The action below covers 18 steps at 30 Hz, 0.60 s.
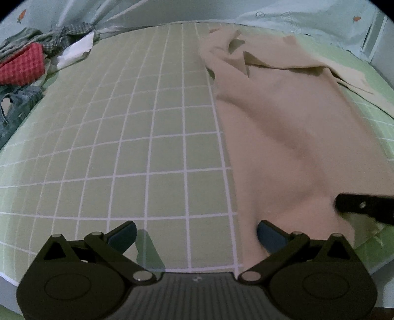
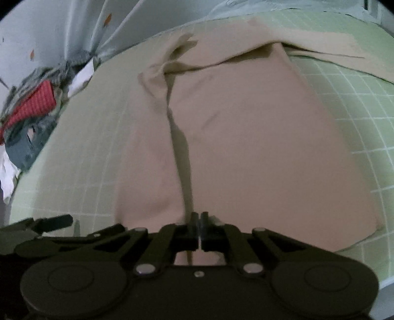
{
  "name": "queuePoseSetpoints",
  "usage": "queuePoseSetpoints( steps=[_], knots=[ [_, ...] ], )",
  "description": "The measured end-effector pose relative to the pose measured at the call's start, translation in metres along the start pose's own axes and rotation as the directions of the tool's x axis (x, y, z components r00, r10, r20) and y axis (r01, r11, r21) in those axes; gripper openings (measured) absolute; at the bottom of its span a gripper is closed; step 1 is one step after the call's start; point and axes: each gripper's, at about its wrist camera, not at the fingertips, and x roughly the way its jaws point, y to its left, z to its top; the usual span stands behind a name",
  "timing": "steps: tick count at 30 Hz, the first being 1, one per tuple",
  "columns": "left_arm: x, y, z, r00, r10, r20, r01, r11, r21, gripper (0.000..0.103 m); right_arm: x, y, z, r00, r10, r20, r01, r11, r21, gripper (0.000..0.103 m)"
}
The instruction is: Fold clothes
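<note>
A beige garment lies on the green grid mat, on the right half in the left wrist view. My left gripper is open and empty, low over the mat; its right finger sits at the garment's near left edge. My right gripper is shut on the garment's near hem, and a fold runs away from the pinch. The right gripper also shows as a dark piece at the right edge of the left wrist view.
A pile of other clothes, with a red checked piece and a denim piece, lies at the mat's far left. A pale curtain hangs behind the mat. The mat's near edge is close on the right.
</note>
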Motion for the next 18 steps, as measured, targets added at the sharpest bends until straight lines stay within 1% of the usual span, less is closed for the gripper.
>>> queuePoseSetpoints(
  steps=[2, 4, 5, 6, 9, 12, 14, 16, 18],
  knots=[
    [0.0, 0.003, 0.005, 1.0, -0.005, -0.001, 0.005, 1.0, -0.019, 0.103, -0.006, -0.007, 0.004, 0.999, -0.021, 0.027, 0.02, 1.0, 0.012, 0.017],
    [-0.005, 0.006, 0.014, 1.0, -0.003, 0.022, 0.003, 0.999, -0.038, 0.103, -0.011, -0.017, 0.011, 0.997, -0.053, 0.056, 0.051, 0.998, 0.043, 0.039],
    [-0.007, 0.008, 0.018, 0.999, -0.001, 0.033, 0.003, 0.999, -0.048, 0.103, -0.012, -0.022, 0.015, 0.995, -0.075, 0.068, 0.071, 0.996, 0.055, 0.041],
    [-0.009, 0.01, 0.023, 0.999, 0.0, 0.046, 0.003, 0.998, -0.06, 0.103, -0.012, -0.028, 0.019, 0.993, -0.09, 0.077, 0.085, 0.994, 0.067, 0.041],
    [-0.013, 0.022, 0.044, 0.996, 0.003, 0.093, 0.009, 0.992, -0.127, 0.103, -0.013, -0.046, 0.033, 0.986, -0.133, 0.101, 0.122, 0.987, 0.105, 0.049],
    [-0.013, 0.033, 0.068, 0.992, 0.004, 0.126, 0.02, 0.982, -0.187, 0.103, -0.01, -0.063, 0.048, 0.979, -0.166, 0.116, 0.148, 0.978, 0.144, 0.053],
    [-0.011, 0.036, 0.085, 0.989, -0.002, 0.146, 0.032, 0.978, -0.207, 0.103, -0.007, -0.072, 0.058, 0.975, -0.183, 0.123, 0.162, 0.973, 0.165, 0.06],
    [-0.009, 0.038, 0.103, 0.986, -0.007, 0.166, 0.045, 0.973, -0.226, 0.103, -0.003, -0.079, 0.07, 0.969, -0.209, 0.132, 0.185, 0.967, 0.175, 0.071],
    [-0.004, 0.038, 0.124, 0.983, -0.018, 0.185, 0.062, 0.971, -0.233, 0.103, 0.001, -0.086, 0.083, 0.961, -0.234, 0.147, 0.207, 0.962, 0.181, 0.074]
  ],
)
